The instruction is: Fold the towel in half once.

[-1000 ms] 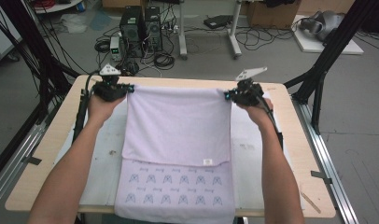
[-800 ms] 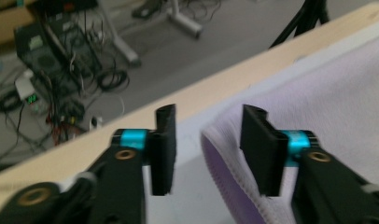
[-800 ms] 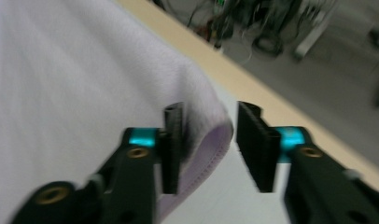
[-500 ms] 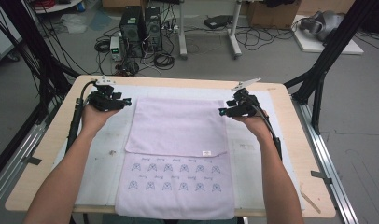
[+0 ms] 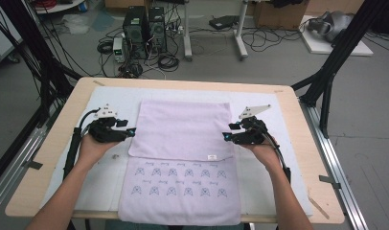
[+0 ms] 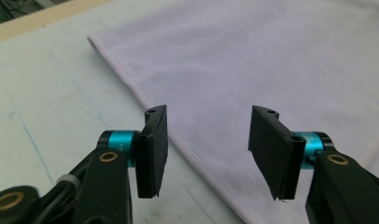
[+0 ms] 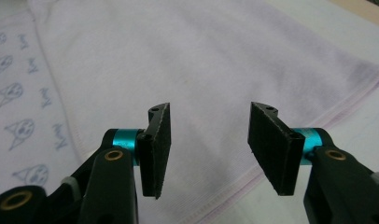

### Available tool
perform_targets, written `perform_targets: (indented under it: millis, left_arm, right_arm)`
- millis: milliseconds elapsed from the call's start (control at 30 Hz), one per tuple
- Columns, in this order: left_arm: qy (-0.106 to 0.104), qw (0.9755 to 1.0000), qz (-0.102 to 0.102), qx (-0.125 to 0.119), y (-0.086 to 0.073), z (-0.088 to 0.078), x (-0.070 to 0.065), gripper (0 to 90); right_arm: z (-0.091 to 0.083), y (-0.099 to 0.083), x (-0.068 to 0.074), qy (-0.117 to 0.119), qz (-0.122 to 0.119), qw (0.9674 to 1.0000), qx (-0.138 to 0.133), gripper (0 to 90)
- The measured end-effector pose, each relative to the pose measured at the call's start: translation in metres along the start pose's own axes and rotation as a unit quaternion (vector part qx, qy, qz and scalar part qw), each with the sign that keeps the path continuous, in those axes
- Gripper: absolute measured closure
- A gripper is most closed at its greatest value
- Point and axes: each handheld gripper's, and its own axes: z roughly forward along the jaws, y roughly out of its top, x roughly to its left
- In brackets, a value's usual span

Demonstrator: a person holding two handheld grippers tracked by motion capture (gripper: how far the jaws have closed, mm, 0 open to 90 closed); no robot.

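1. Where the white mat [image 5: 111, 172] covers the wooden table [image 5: 298, 124], a lilac towel [image 5: 183, 129] is laid flat, folded so that its plain upper layer is turned down over the lower part, on which rows of small cat faces [image 5: 180, 182] are printed.
2. A small white label [image 5: 211, 156] is seen at the lower edge of the folded layer, near its right corner.
3. The left gripper [image 5: 130, 132] is held at the towel's left edge, its jaws parted after just having been opening and then holding about steady; nothing is clasped between them.
4. In the left gripper view, the hem of the towel [image 6: 271, 70] is seen running under the gap between the black pads [image 6: 152, 149], untouched by them.
5. The right gripper [image 5: 227, 137] is held at the towel's right edge, jaws apart, having just been closing a little, and empty.
6. In the right gripper view, the towel [image 7: 201, 70] is seen lying beneath the spread pads [image 7: 271, 149], with the printed part at far left.
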Motion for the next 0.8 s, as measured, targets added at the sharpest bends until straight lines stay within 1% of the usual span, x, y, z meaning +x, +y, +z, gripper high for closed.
perform_targets:
  millis: [33,67,100,133,167,200,233,300,333,367,433,500,567,600,633,700,800]
  left_arm:
    - [-0.007,1.0,0.003,-0.002,-0.003,-0.001,-0.003,49.1]
    - [-0.015,0.9998,0.011,0.01,-0.005,-0.002,-0.005,50.6]
    - [-0.019,0.9995,0.018,0.019,-0.006,-0.001,-0.009,51.1]
    - [-0.023,0.9992,0.024,0.022,-0.007,-0.001,-0.012,51.5]
    - [-0.024,0.999,0.034,0.016,-0.009,-0.001,-0.016,53.8]
    - [-0.026,0.9986,0.043,0.019,-0.01,-0.001,-0.02,57.1]
    - [-0.032,0.9982,0.046,0.023,-0.012,-0.001,-0.022,57.8]
    - [-0.038,0.9979,0.045,0.026,-0.017,0.0,-0.025,57.9]
    - [-0.039,0.9977,0.045,0.032,-0.02,0.0,-0.026,58.0]
    - [-0.043,0.9976,0.044,0.03,-0.023,-0.001,-0.026,58.7]
    - [-0.044,0.9976,0.045,0.03,-0.028,-0.002,-0.028,60.4]
    - [-0.04,0.9974,0.047,0.036,-0.033,-0.003,-0.029,61.2]
    - [-0.03,0.9975,0.054,0.035,-0.037,-0.003,-0.031,63.6]
    - [-0.03,0.9975,0.055,0.033,-0.038,-0.004,-0.032,64.6]
    - [-0.03,0.9977,0.052,0.031,-0.039,-0.003,-0.031,65.1]
    - [-0.034,0.9975,0.05,0.038,-0.042,-0.002,-0.031,65.1]
    - [-0.032,0.998,0.046,0.031,-0.045,0.0,-0.032,65.8]
  right_arm:
    - [0.0,-0.002,0.003,0.003,-0.002,1.0,0.002,49.7]
    - [0.0,-0.005,0.005,0.006,-0.006,1.0,0.001,50.4]
    - [0.0,-0.007,0.008,0.005,-0.008,0.9999,0.004,50.4]
    - [0.001,-0.008,0.01,0.006,-0.01,0.9999,0.005,50.4]
    - [0.001,-0.011,0.012,0.009,-0.01,0.9999,0.004,50.5]
    - [0.001,-0.013,0.015,0.01,-0.008,0.9999,0.005,51.2]
    - [0.001,-0.016,0.017,0.01,-0.01,0.9999,0.005,51.9]
    - [0.003,-0.022,0.021,0.017,-0.012,0.9998,0.006,53.4]
    - [0.004,-0.024,0.023,0.019,-0.013,0.9997,0.009,53.5]
    - [0.006,-0.026,0.025,0.023,-0.012,0.9994,0.025,53.4]
    - [0.007,-0.026,0.029,0.029,-0.019,0.9988,0.035,53.5]
    - [0.006,-0.025,0.033,0.031,-0.024,0.9986,0.036,53.7]
    - [0.006,-0.025,0.034,0.031,-0.029,0.9985,0.035,54.3]
    - [0.006,-0.027,0.035,0.027,-0.03,0.9987,0.032,55.0]
    - [0.005,-0.03,0.035,0.025,-0.03,0.9989,0.027,55.7]
    - [0.006,-0.037,0.036,0.025,-0.019,0.999,0.032,55.7]
    - [0.009,-0.047,0.038,0.024,-0.018,0.9989,0.037,57.3]
